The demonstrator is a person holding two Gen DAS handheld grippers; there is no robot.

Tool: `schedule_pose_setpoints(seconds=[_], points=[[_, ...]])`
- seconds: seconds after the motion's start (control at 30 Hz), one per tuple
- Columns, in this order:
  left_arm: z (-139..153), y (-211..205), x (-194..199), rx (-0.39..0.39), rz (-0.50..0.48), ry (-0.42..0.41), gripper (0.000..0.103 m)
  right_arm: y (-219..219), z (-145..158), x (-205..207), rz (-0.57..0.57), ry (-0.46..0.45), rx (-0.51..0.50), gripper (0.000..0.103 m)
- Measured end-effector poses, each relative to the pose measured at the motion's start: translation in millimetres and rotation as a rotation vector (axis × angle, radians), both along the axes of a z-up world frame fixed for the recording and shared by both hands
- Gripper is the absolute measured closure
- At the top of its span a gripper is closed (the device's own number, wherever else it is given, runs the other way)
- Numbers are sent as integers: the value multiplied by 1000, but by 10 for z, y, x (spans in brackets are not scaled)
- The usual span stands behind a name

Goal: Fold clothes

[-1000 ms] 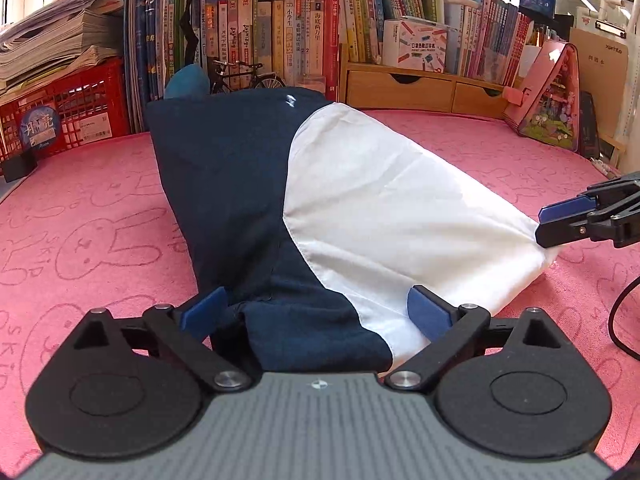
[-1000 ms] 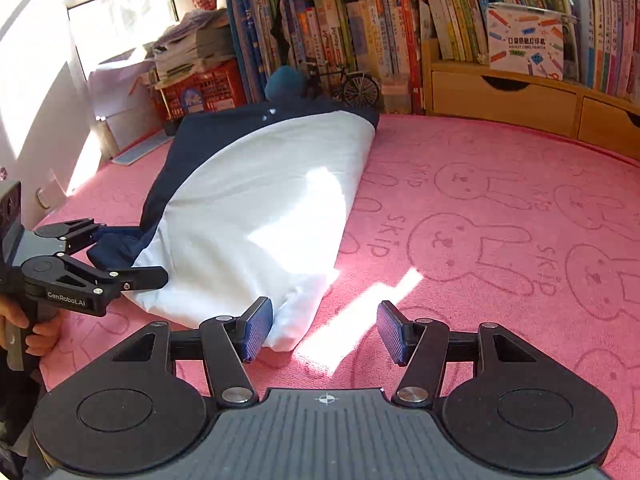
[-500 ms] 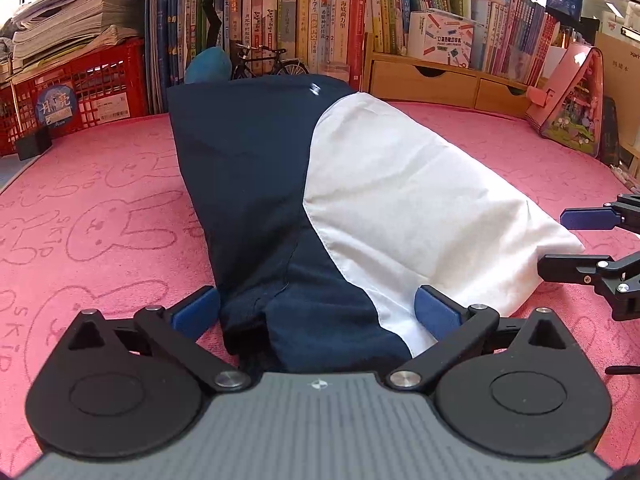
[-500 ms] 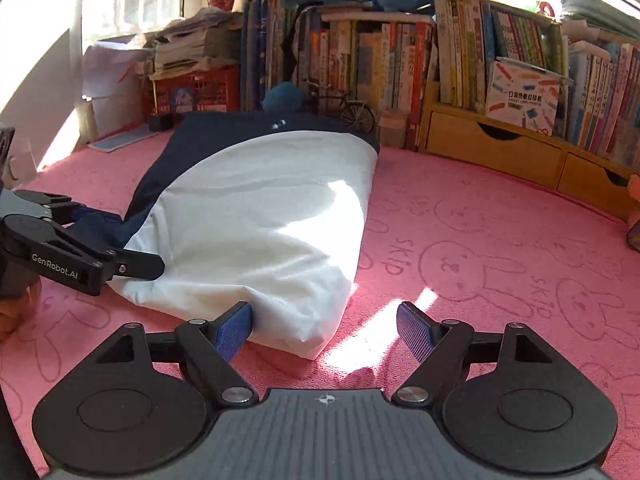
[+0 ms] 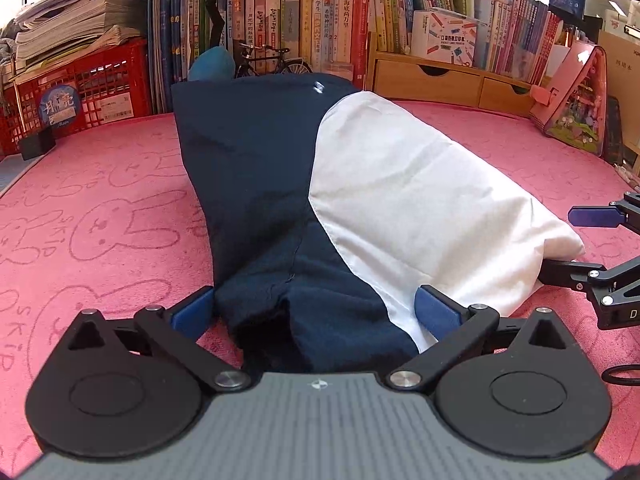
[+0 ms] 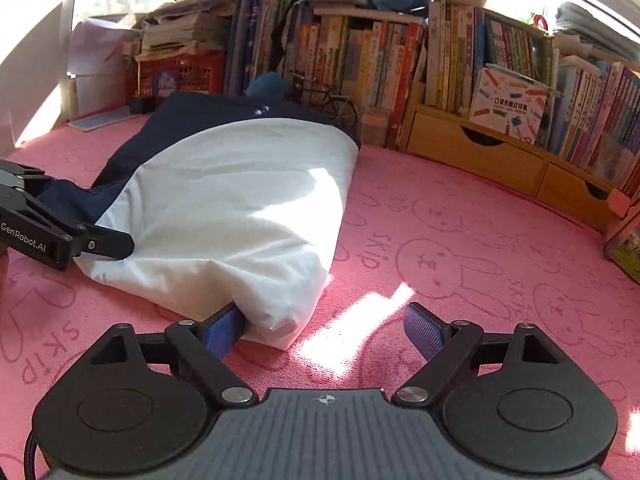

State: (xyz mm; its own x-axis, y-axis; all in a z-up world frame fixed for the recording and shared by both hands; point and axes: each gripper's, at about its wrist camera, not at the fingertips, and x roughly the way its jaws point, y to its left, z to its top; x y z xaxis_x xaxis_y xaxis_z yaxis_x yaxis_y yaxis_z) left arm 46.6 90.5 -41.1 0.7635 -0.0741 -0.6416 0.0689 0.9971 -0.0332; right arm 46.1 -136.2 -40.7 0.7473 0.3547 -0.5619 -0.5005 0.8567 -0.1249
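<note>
A navy and white garment (image 5: 328,200) lies folded lengthwise on the pink rabbit-print mat (image 5: 100,208). My left gripper (image 5: 316,312) is open, its blue pads on either side of the garment's near navy end. My right gripper (image 6: 324,326) is open at the white corner (image 6: 280,320); its left pad touches the cloth and the right pad stands over bare mat. The right gripper also shows at the right edge of the left wrist view (image 5: 600,248), and the left gripper at the left edge of the right wrist view (image 6: 48,232).
Bookshelves (image 5: 320,20) and wooden drawers (image 5: 440,80) line the back. A red crate (image 5: 80,92) with paper stacks stands at back left. A toy bicycle (image 5: 272,60) and a pink house-shaped box (image 5: 572,96) stand at the mat's far edge.
Both grippers have moved forward and lower onto the garment's near end. The left pads now straddle the navy end and the right gripper's left pad has reached the white corner.
</note>
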Motion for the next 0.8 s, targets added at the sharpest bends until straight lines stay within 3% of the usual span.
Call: schedule_pose_setpoints(seconds=[0.07, 0.23, 0.57, 0.8], points=[[1, 1, -3, -1, -3, 0, 0, -80, -3, 4, -32, -38, -50, 12], [3, 1, -9, -3, -5, -1, 0, -385, -66, 133, -109, 20, -33, 5], [12, 14, -124, 3, 18, -2, 0, -922, -87, 90, -122, 159, 202, 9], [65, 155, -473, -34, 109, 21, 0, -928, -114, 1, -131, 122, 150, 6]])
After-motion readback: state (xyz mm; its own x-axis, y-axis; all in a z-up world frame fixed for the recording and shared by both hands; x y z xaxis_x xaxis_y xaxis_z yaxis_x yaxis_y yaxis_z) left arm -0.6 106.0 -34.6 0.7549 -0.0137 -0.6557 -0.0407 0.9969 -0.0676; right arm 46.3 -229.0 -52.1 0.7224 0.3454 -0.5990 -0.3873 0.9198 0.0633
